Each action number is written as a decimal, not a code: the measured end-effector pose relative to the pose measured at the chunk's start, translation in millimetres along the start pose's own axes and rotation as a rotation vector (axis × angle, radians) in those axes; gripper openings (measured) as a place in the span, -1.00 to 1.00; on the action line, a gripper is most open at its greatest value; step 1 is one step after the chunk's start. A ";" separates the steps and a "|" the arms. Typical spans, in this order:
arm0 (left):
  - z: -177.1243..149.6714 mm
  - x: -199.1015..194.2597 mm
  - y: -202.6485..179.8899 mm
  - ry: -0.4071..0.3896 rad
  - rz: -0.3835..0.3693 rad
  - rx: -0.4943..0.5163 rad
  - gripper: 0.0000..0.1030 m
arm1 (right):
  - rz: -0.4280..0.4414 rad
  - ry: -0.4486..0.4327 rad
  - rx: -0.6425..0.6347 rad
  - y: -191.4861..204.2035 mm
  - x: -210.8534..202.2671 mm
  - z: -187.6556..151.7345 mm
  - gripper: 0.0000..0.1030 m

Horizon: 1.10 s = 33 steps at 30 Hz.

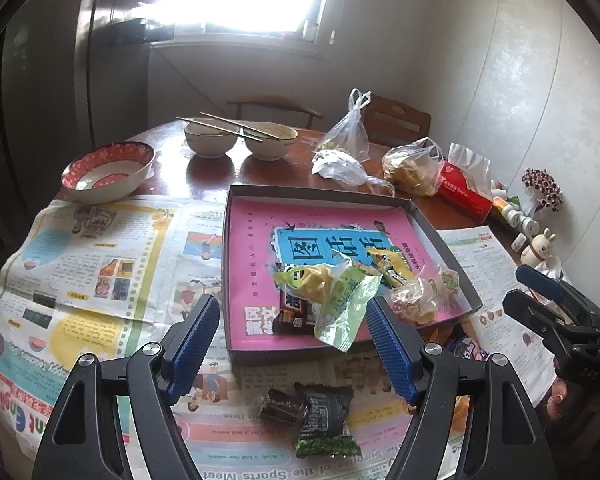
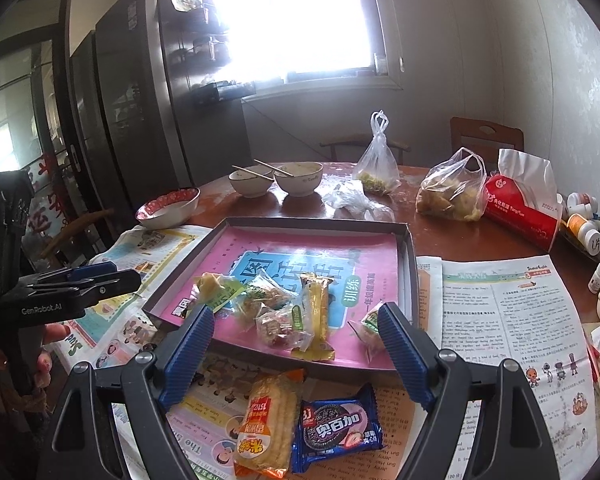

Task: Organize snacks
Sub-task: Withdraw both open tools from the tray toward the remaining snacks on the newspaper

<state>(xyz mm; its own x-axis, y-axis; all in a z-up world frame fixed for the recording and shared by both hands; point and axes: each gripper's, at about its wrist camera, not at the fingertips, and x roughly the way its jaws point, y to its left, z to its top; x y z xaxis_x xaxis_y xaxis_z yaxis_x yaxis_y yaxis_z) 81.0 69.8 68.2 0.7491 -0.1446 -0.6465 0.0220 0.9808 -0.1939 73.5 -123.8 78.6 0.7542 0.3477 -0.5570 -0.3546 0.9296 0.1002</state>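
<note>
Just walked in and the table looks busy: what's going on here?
A person holds two grippers over the shallow pink-lined cardboard box, which already holds several wrapped snacks. Both are open and empty. The left gripper hovers above a dark green snack packet; the right gripper above an orange rice-cracker pack and a blue cookie packet, all on newspaper.

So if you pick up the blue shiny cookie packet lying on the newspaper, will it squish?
The blue shiny cookie packet probably crinkles and slips a bit, since its wrapper looks glossy. It looks small and flat, so likely light. The cookies inside might crack if squeezed hard.
</note>
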 end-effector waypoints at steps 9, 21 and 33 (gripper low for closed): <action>-10.9 -3.0 2.5 0.032 0.014 0.018 0.50 | 0.008 0.017 -0.015 7.8 -4.4 -7.2 0.62; -25.6 -3.7 12.4 0.073 0.041 0.027 0.50 | 0.009 0.044 -0.044 21.6 -8.4 -19.6 0.62; -43.6 1.2 20.4 0.126 0.071 0.036 0.50 | 0.011 0.102 -0.093 33.7 -7.3 -38.5 0.62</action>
<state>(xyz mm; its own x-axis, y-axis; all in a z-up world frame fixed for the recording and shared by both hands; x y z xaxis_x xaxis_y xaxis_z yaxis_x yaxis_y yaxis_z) 53.5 83.9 31.3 0.6607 -0.0878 -0.7455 -0.0026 0.9929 -0.1193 34.8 -99.7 54.3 0.6920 0.3389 -0.6374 -0.4152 0.9092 0.0327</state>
